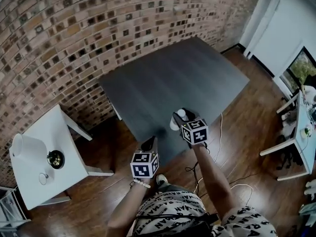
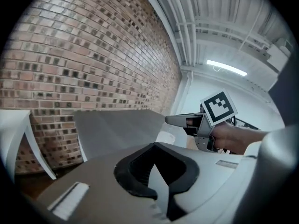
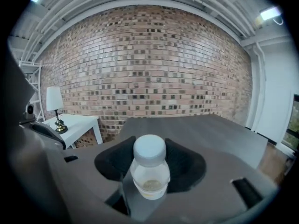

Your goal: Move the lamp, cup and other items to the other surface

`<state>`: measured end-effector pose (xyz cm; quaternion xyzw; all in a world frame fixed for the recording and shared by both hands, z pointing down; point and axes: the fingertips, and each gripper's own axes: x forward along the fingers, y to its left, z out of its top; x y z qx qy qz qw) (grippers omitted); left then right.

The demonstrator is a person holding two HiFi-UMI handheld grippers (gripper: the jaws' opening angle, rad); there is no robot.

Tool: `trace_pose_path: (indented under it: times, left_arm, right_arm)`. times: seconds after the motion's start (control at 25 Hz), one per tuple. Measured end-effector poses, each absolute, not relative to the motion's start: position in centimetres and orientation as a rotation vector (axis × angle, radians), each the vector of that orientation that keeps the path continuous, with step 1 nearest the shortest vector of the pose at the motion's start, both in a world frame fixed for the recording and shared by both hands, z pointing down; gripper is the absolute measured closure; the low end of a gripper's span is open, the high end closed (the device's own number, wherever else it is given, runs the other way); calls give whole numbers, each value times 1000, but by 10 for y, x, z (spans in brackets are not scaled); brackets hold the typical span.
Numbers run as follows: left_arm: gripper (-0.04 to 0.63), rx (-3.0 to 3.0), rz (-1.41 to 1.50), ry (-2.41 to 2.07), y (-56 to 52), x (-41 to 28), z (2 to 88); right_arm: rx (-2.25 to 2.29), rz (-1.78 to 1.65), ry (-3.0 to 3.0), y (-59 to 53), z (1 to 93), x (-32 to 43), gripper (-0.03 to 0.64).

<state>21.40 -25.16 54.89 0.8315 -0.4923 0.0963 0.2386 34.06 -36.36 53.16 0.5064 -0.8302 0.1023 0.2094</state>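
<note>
The small clear bottle (image 3: 149, 174) with a white cap stands upright between the jaws of the right gripper (image 1: 180, 116), whose dark pads are clamped on its sides. It hangs in the air and rests on nothing. In the head view it is over the near edge of the dark grey table (image 1: 163, 78), close to that table's near corner.

The grey table is bare, with its far edge along the brick wall (image 1: 74, 28). To its left, across a strip of wooden floor (image 1: 237, 127), the white side table (image 1: 39, 132) also stands against the wall. The lamp (image 1: 28, 149) with a white shade is at the side table's left edge, and a small round thing (image 1: 43, 177), perhaps the cup, sits nearer the front edge.

The floor between the two tables is open. A thin white cable (image 1: 220, 132) trails over the boards by the grey table's right edge, and more white furniture (image 1: 296, 132) stands well apart at the far right.

The left gripper (image 1: 149, 144) is just beside the right one and a little nearer the person, off the grey table's near corner. Its jaws are drawn together with nothing between them. Both forearms reach forward, and both grippers point ahead and slightly downward toward the wall.
</note>
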Motion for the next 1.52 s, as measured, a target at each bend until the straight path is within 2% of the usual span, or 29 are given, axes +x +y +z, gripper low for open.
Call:
trace_pose_path:
  times: [0.32, 0.56, 1.28, 1.52]
  left_arm:
    - [593, 2336, 341, -1236, -286, 293, 563]
    - [592, 2343, 380, -1193, -299, 324, 570]
    - [593, 2295, 405, -1191, -297, 336, 585]
    - [592, 2284, 395, -1205, -294, 329, 585]
  right_arm:
    - [1604, 350, -2206, -389, 557, 455, 399]
    - [1667, 388, -2163, -401, 574, 507, 399]
    - [1666, 399, -2147, -403, 595, 522, 396]
    - [1679, 399, -2147, -402, 592, 523, 373]
